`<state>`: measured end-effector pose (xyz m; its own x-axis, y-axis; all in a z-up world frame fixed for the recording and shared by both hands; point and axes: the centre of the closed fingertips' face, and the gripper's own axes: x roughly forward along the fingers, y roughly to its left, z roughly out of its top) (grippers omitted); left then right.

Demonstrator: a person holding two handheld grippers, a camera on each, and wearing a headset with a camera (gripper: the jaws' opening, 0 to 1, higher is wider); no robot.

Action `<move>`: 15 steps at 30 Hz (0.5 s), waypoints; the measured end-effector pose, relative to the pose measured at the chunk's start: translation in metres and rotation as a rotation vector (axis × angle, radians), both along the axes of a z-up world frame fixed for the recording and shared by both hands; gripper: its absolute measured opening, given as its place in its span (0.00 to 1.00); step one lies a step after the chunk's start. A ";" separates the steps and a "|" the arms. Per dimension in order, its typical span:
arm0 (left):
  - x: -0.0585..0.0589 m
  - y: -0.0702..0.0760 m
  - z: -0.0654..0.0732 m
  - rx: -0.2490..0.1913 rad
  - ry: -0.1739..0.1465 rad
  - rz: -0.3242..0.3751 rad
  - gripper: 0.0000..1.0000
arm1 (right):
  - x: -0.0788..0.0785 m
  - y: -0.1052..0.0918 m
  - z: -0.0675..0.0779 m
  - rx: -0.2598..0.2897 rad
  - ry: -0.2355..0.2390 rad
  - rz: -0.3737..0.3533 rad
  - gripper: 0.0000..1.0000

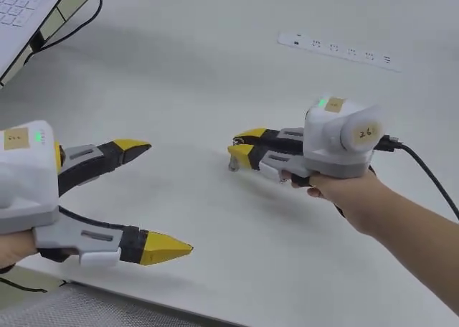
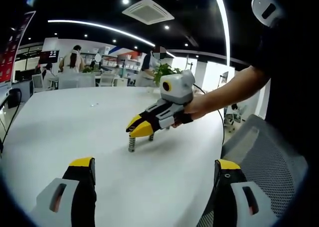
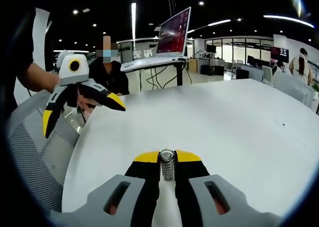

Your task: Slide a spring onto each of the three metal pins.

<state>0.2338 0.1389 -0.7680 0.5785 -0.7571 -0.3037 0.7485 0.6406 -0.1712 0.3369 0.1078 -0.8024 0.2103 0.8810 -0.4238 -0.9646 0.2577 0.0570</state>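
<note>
Spring (image 3: pixel 167 165): upright between the tips of the right claw (image 3: pixel 167 156), lower end seemingly resting on the white table (image 1: pixel 215 69).
Right claw: almost closed, pinching the spring by its sides, nothing else held.
Risk: could pop out sideways or tilt if squeezed harder or lifted quickly, since round coils give little grip.
Right hand (image 1: pixel 351 194): wrapped under the body behind the claw, low and nearly level.
Left claw (image 1: pixel 168 198): spread wide, empty, well apart from the spring, pointing toward it.
</note>
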 end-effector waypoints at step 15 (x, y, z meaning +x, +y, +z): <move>0.002 -0.001 0.003 -0.005 -0.006 0.000 0.96 | -0.002 -0.001 -0.008 -0.051 -0.030 0.026 0.08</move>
<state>0.2357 0.1379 -0.7650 0.5806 -0.7584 -0.2963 0.7494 0.6400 -0.1695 0.3353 0.1072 -0.8101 0.2006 0.8636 -0.4625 -0.9721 0.2340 0.0154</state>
